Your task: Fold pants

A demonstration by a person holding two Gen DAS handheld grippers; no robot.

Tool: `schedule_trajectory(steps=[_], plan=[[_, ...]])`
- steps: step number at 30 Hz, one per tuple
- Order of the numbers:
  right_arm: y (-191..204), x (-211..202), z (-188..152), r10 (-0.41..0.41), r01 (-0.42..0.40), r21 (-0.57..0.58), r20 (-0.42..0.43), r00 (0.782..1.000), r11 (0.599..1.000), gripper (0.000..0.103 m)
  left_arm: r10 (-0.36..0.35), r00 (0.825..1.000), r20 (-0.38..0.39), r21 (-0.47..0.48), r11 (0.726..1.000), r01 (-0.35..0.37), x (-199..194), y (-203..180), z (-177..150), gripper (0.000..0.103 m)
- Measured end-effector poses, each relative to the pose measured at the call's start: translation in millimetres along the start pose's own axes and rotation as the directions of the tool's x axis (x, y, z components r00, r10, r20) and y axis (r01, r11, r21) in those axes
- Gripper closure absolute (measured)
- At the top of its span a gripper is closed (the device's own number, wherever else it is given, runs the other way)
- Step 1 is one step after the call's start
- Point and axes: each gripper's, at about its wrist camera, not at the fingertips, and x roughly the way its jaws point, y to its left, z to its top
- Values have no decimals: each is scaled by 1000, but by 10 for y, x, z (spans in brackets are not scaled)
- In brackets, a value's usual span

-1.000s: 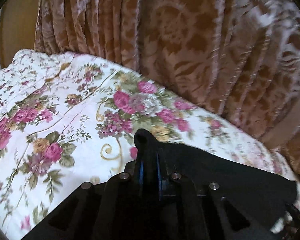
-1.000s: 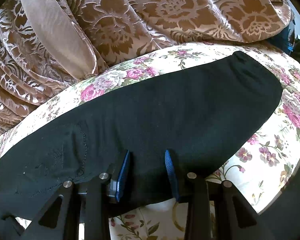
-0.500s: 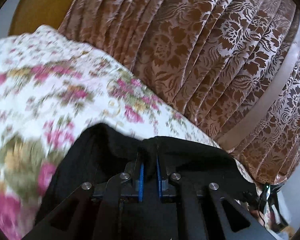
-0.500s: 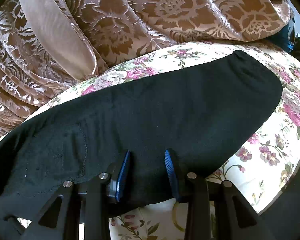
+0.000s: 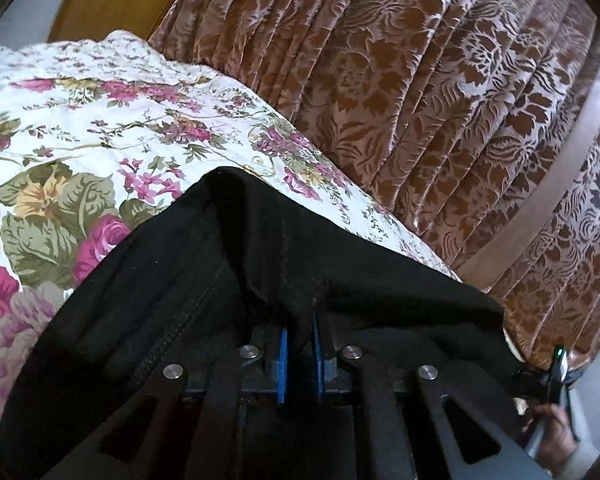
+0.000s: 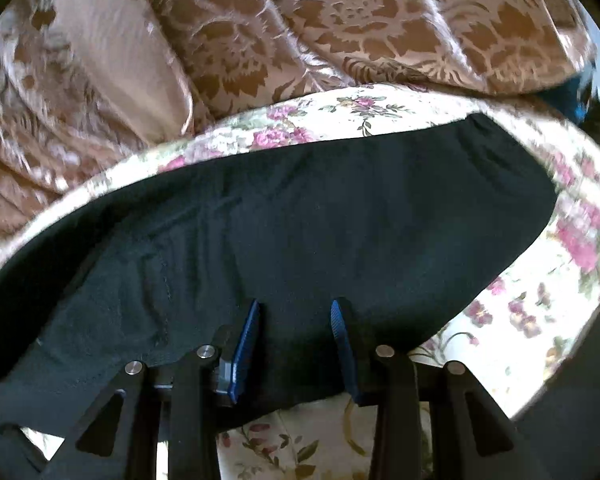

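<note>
Black pants (image 6: 300, 216) flat across floral bedspread (image 6: 572, 240), left end cut off by frame. Left gripper (image 5: 299, 326) clamped on bunched pant fabric — tips buried. Right gripper (image 6: 296, 312) parted over cloth, gripping nothing — view blurred. No legible writing.

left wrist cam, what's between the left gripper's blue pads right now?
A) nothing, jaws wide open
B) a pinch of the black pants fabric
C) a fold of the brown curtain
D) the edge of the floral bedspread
B: in the left wrist view the left gripper is shut on a bunched ridge of the black pants, which drape over the floral bedspread; the brown curtain hangs well behind.
</note>
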Motion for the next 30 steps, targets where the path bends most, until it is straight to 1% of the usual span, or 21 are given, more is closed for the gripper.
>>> schedule_trajectory(steps=[1, 2, 3, 5, 6, 7, 8, 9, 11, 12, 13, 15, 16, 17, 21, 23, 24, 25, 26, 28, 30], plan=[[74, -53, 36, -30, 29, -22, -20, 999, 999, 65, -4, 1000, 5, 1, 1000, 4, -2, 6, -9, 93], [113, -109, 51, -17, 16, -26, -19, 1000, 1000, 65, -9, 1000, 7, -4, 1000, 9, -2, 22, -7, 93], [152, -182, 70, 24, -24, -25, -12, 1000, 999, 65, -13, 1000, 9, -7, 1000, 13, -2, 33, -7, 93], [299, -388, 128, 131, -131, -16, 9, 991, 991, 64, -22, 1000, 14, -12, 1000, 22, -3, 49, -13, 93], [366, -458, 157, 164, -164, -12, 10, 986, 986, 61, -25, 1000, 14, -13, 1000, 25, -2, 51, -13, 93], [496, -538, 202, 220, -220, -11, 6, 975, 975, 56, -27, 1000, 15, -13, 1000, 27, -3, 53, -13, 93], [610, -582, 237, 265, -265, -19, -2, 964, 964, 54, -30, 999, 17, -14, 999, 30, -4, 55, -10, 93], [690, -606, 259, 292, -293, -23, -9, 956, 956, 52, -32, 999, 17, -13, 999, 32, -4, 58, -11, 93], [921, -635, 335, 373, -374, -17, -47, 926, 927, 50, -35, 999, 19, -11, 999, 35, -7, 57, -14, 93], [989, -627, 351, 392, -393, -4, -60, 918, 919, 48, -37, 999, 20, -11, 999, 37, -8, 61, -21, 93], [1085, -581, 388, 425, -424, 36, -94, 900, 905, 48, -38, 999, 21, -11, 999, 38, -9, 63, -24, 93], [1205, -498, 413, 455, -446, 92, -143, 879, 890, 48, -42, 999, 22, -11, 999, 42, -7, 68, -23, 93], [1268, -410, 432, 473, -453, 143, -179, 863, 880, 48, -43, 999, 22, -10, 999, 43, -9, 69, -29, 93], [1294, -347, 435, 482, -453, 173, -194, 855, 874, 48, -44, 999, 22, -10, 999, 45, -9, 69, -29, 93], [1331, -106, 427, 508, -438, 299, -217, 834, 848, 48, -50, 998, 23, -7, 999, 50, -5, 69, -35, 93], [1326, -8, 387, 505, -423, 331, -218, 835, 843, 48, -56, 998, 22, -9, 998, 57, -3, 75, -33, 93], [1318, 16, 379, 496, -416, 328, -221, 840, 848, 54, -60, 998, 21, -10, 998, 60, -1, 80, -30, 93], [1311, 34, 354, 490, -414, 317, -217, 844, 853, 69, -66, 998, 20, -12, 998, 66, 1, 89, -29, 93], [1301, 52, 320, 493, -423, 300, -216, 843, 855, 76, -69, 997, 20, -14, 998, 69, -1, 92, -27, 93], [1253, 51, 267, 510, -445, 284, -223, 831, 850, 85, -79, 997, 17, -20, 997, 79, -6, 106, -17, 93], [1201, -8, 248, 533, -471, 282, -208, 820, 836, 89, -94, 996, 11, -39, 995, 94, -22, 132, 4, 93]])
